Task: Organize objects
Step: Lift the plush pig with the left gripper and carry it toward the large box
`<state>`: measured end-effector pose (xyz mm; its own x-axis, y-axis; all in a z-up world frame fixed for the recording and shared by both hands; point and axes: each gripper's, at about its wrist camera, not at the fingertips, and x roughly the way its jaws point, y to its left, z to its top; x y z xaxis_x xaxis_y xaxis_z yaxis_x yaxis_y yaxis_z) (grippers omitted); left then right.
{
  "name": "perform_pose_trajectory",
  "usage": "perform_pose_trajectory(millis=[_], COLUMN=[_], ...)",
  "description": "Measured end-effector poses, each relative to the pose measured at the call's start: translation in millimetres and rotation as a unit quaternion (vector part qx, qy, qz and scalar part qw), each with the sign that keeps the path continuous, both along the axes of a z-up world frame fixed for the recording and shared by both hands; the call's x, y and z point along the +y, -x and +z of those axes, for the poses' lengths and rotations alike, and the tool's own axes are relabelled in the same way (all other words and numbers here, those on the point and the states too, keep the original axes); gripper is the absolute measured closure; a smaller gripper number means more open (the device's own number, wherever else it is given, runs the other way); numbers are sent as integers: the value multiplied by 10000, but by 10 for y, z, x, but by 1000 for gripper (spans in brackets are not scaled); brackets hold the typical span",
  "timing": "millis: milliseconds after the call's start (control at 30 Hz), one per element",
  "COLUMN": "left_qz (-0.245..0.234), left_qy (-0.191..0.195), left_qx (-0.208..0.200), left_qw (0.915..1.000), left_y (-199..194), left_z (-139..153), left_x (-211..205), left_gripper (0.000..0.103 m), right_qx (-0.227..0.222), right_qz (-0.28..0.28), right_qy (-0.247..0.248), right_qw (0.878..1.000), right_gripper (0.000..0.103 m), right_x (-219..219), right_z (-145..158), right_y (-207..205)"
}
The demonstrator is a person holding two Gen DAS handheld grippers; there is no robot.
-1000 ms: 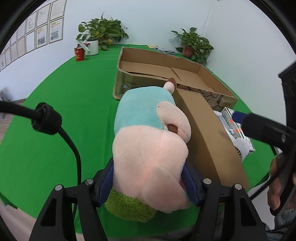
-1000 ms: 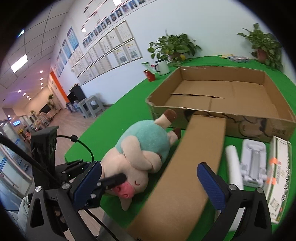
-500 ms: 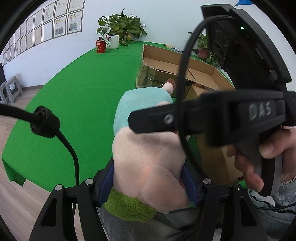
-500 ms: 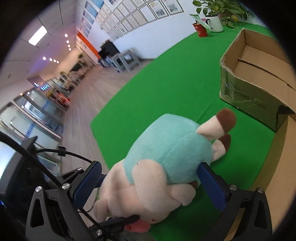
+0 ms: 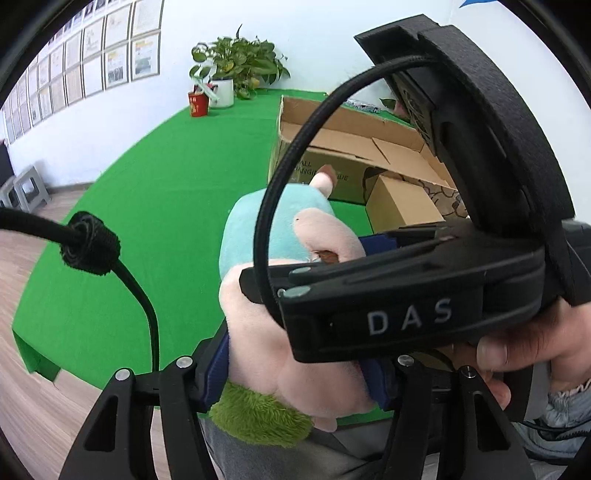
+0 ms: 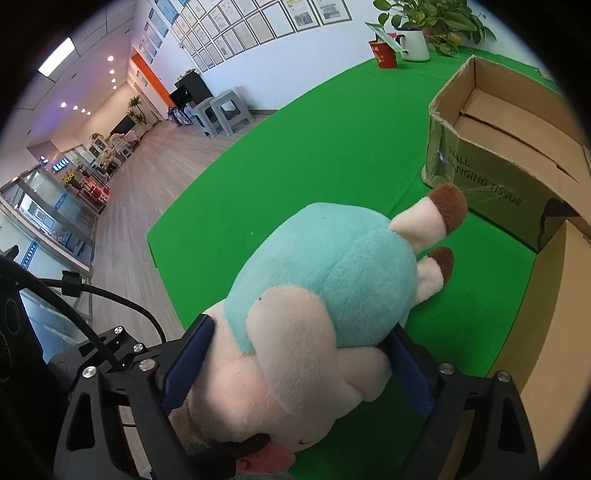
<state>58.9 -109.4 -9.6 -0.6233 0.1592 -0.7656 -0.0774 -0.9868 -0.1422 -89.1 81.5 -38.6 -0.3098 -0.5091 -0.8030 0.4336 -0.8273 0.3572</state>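
Left claw point(image 5: 299, 373) clamped on the plush point(image 5: 273, 325) at its pink head end, blue pads pressed into both sides; its jaws just closed in a bit further. Plush is a pink animal in a teal top, green tuft at the near end, brown-tipped feet pointing at the box point(image 6: 491, 155). It sits over the near edge of the green surface point(image 5: 155, 206), head end sticking out past the edge; can't tell if the body rests on the cloth. Right claw point(image 6: 295, 365) straddles the plush mid-body, where teal meets pink. Its jaws have just been closing with the plush between them, and both blue pads now touch and dent the fur, so it grips too. In the left wrist view the right claw's black body marked DAS crosses over the plush, a hand point(image 5: 517, 350) on its handle. Open cardboard box stands further back on the surface, just beyond the feet, one flap point(image 6: 554, 332) folded out toward the near right. Red cup point(image 6: 384, 53) and potted plant point(image 6: 436, 18) at the far edge.
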Motion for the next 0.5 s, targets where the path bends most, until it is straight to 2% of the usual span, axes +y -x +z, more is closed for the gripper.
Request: perform_pose_trajectory(millis=[167, 333, 500], left_qz=[-53, -198, -474], left_qy=[225, 407, 570], left_qx=[379, 844, 1512], left_qw=[9990, 9954, 9857], left_y=[-2, 201, 510], left_z=[223, 531, 967], left_x=[97, 215, 405], left_gripper=[46, 46, 46], right_qx=[367, 1014, 1761], right_qz=[-130, -247, -507], right_qy=[266, 304, 304], right_qw=[9989, 9941, 9826], right_gripper=[25, 28, 30], right_x=[39, 113, 196], right_z=[105, 425, 838], right_y=[27, 33, 229])
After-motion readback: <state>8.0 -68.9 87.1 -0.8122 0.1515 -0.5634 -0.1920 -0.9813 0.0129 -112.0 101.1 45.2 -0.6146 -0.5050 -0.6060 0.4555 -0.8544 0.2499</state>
